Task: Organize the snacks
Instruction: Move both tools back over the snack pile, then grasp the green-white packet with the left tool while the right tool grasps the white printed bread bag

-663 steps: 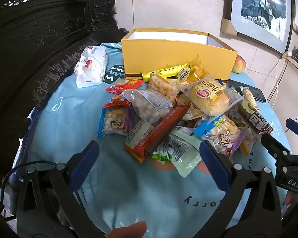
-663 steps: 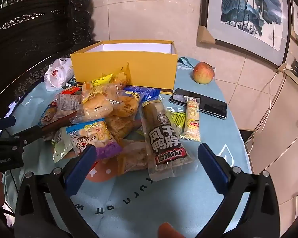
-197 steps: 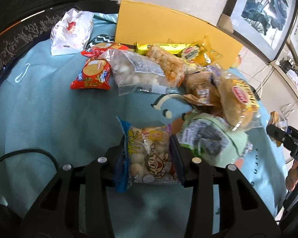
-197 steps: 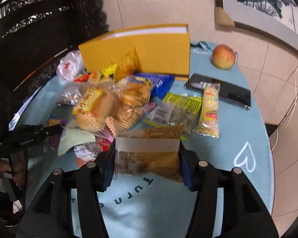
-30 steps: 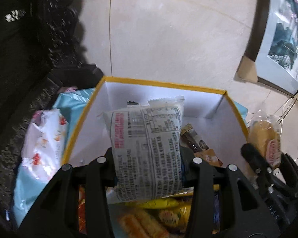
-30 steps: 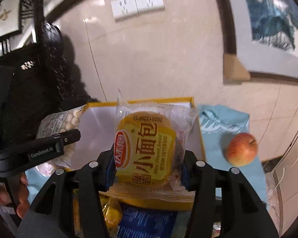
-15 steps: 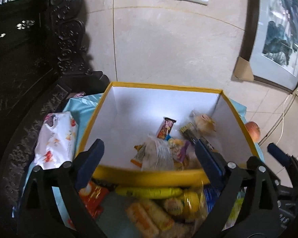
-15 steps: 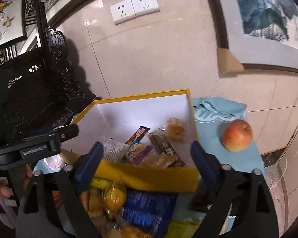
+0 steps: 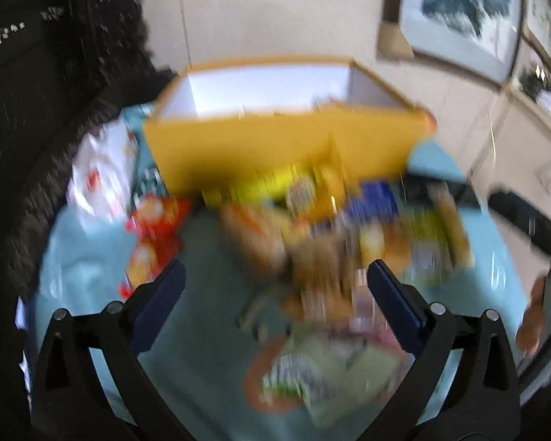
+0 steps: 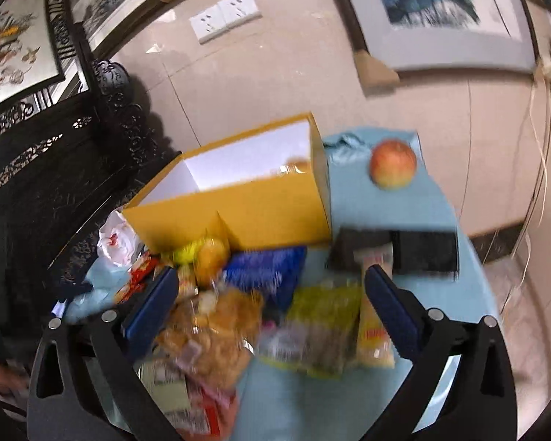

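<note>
Both grippers are pointing down over the snack pile (image 10: 238, 323) in the middle of the blue tablecloth (image 10: 404, 228). The left gripper (image 9: 273, 296) and the right gripper (image 10: 268, 301) are opening wide, holding nothing. A second ago each was carrying a packet; those are now inside the yellow box (image 9: 275, 147) at the far edge. The apple (image 10: 393, 163) is lying alone near the far right edge.

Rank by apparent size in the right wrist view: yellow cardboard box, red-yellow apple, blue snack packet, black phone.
1. Yellow cardboard box, clearly largest.
2. Black phone and blue snack packet: similar, blurred, unranked.
3. Red-yellow apple, smallest, though farthest away.
</note>
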A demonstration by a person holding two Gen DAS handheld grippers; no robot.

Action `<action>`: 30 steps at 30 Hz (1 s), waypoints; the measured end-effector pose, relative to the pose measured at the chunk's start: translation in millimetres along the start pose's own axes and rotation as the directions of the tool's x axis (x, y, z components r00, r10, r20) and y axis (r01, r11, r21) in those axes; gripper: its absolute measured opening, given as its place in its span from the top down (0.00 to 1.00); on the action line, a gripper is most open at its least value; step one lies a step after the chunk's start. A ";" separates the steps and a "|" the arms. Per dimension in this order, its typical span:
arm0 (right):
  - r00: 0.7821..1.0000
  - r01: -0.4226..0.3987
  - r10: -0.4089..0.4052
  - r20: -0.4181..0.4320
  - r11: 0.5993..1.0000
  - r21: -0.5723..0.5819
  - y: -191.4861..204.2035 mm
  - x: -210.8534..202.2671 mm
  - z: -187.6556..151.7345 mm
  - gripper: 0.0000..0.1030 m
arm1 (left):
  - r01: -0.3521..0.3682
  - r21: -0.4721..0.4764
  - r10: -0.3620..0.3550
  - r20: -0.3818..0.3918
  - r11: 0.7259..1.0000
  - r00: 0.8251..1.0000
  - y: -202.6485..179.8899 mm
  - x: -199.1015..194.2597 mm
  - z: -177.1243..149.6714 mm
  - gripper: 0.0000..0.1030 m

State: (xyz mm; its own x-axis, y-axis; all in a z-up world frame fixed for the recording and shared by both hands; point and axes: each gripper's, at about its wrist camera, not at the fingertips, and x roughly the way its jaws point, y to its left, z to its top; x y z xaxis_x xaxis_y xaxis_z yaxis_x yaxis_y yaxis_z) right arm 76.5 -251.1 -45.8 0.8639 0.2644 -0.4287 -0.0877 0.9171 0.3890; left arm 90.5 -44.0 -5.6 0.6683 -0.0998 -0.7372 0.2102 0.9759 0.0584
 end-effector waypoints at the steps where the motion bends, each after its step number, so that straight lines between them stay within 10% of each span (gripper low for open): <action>1: 1.000 -0.009 0.009 -0.013 1.000 0.027 -5.9 1.8 -7.0 0.01 | -0.001 0.009 0.002 -0.015 1.000 1.000 -1.8 2.4 -7.8 0.02; 25: 0.994 -0.057 0.061 -0.090 0.997 0.044 -10.3 19.2 -33.2 0.01 | 0.118 -0.146 -0.144 -0.185 0.982 0.972 -11.5 60.4 -58.0 0.03; 30: 0.994 -0.056 0.058 -0.093 0.998 0.025 -6.4 20.0 -35.1 0.01 | 0.108 -0.098 -0.125 -0.184 0.989 0.975 -2.8 49.9 -66.4 0.25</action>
State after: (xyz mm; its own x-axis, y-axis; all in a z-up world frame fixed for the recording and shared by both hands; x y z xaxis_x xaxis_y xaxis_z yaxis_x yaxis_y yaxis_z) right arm 76.9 -241.2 -85.4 0.8075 0.3436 -0.4795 -0.1236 0.8933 0.4321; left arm 75.9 -38.8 -87.2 0.4941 -0.1837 -0.8498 0.2106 0.9736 -0.0879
